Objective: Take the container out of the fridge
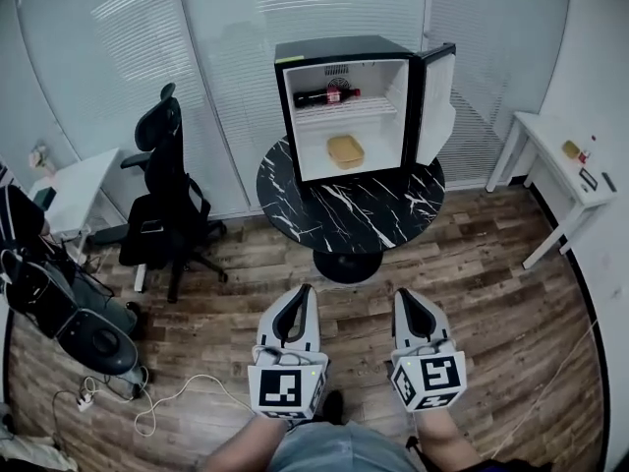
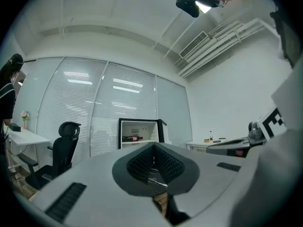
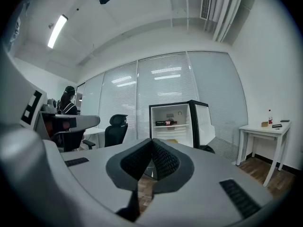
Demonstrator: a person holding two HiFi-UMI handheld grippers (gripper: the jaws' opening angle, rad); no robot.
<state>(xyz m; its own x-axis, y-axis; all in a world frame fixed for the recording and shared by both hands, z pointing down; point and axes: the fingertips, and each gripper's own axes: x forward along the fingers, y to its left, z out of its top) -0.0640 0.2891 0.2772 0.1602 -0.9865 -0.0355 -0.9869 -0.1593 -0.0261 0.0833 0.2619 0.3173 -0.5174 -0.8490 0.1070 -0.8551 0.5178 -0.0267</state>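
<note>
Both left gripper [image 1: 303, 293] and right gripper [image 1: 406, 299] have fingers [image 2: 139, 163] together; unopened, they'd likely shove the container [image 1: 345, 151] deeper.

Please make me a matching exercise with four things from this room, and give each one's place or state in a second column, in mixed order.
1. bottle
2. container
3. office chair
4. fridge door

A. on the floor, left of the table
B. swung open
C. upper shelf of the fridge
D. lower compartment of the fridge

Pairs: 1-C, 2-D, 3-A, 4-B
</note>
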